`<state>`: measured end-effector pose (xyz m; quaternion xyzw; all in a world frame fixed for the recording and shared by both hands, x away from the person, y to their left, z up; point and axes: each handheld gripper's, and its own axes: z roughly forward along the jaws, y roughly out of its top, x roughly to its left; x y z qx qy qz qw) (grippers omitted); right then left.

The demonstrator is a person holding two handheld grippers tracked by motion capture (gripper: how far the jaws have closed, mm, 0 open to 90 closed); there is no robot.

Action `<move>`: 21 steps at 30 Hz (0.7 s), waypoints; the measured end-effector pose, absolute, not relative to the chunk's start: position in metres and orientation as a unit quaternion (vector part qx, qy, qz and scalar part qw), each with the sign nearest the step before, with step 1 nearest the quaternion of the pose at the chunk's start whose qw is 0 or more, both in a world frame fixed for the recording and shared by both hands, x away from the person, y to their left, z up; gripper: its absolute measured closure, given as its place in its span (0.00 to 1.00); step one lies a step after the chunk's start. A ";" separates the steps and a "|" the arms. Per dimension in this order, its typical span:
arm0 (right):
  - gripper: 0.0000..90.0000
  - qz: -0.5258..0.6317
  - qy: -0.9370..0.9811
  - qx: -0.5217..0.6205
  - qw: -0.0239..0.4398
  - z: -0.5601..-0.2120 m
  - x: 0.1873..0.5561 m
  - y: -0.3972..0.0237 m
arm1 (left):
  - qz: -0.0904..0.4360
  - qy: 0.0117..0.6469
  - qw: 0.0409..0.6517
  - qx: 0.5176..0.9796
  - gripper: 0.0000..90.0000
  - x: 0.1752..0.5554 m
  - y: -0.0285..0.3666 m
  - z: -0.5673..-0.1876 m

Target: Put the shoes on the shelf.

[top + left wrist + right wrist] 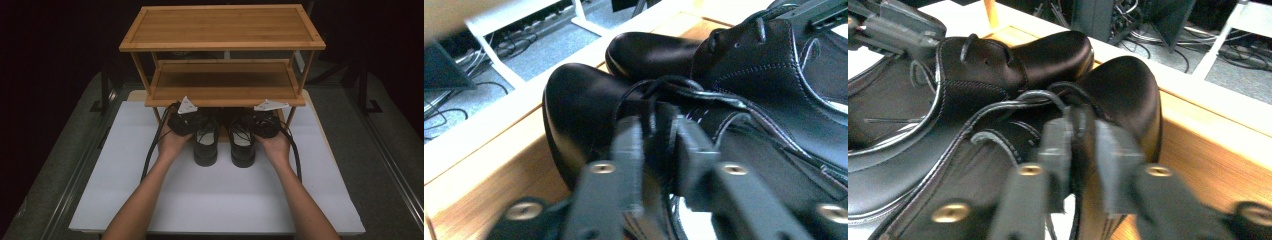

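Two black lace-up shoes stand side by side on the white board [215, 195], toes tucked under the lower shelf [222, 82] of a bamboo rack. My left gripper [192, 122] [659, 145] straddles the laced edge of the left shoe [206, 147] [579, 110]; its jaws stand slightly apart, with the leather between them and not squeezed. My right gripper [259, 125] [1082, 145] sits the same way over the edge of the right shoe [243, 147] [1128, 95], with a sliver of gap beside the leather. Both toes rest over pale wood.
The rack's top shelf [222, 25] overhangs both hands, and its slanted legs [141, 70] flank the shoes. Beyond the wooden edge in the gripper views, cables [1148, 30] and white frame bars [494, 55] lie on a grey floor. Metal rails [390, 165] border the table.
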<state>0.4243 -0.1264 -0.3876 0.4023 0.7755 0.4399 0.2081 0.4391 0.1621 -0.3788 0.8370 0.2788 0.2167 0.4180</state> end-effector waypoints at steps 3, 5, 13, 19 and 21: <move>0.65 0.436 0.776 0.403 0.212 -0.384 0.423 -0.128 | 0.208 0.284 0.424 0.835 0.61 0.438 0.168 -0.375; 0.58 0.438 0.776 0.405 0.204 -0.381 0.421 -0.131 | 0.195 0.287 0.431 0.833 0.52 0.436 0.172 -0.371; 0.44 0.455 0.779 0.391 0.180 -0.363 0.394 -0.143 | 0.167 0.273 0.439 0.839 0.33 0.406 0.185 -0.357; 0.38 0.454 0.788 0.380 0.171 -0.359 0.365 -0.153 | 0.152 0.272 0.452 0.836 0.29 0.374 0.203 -0.355; 0.37 0.453 0.788 0.381 0.168 -0.360 0.361 -0.155 | 0.151 0.274 0.453 0.835 0.26 0.369 0.206 -0.357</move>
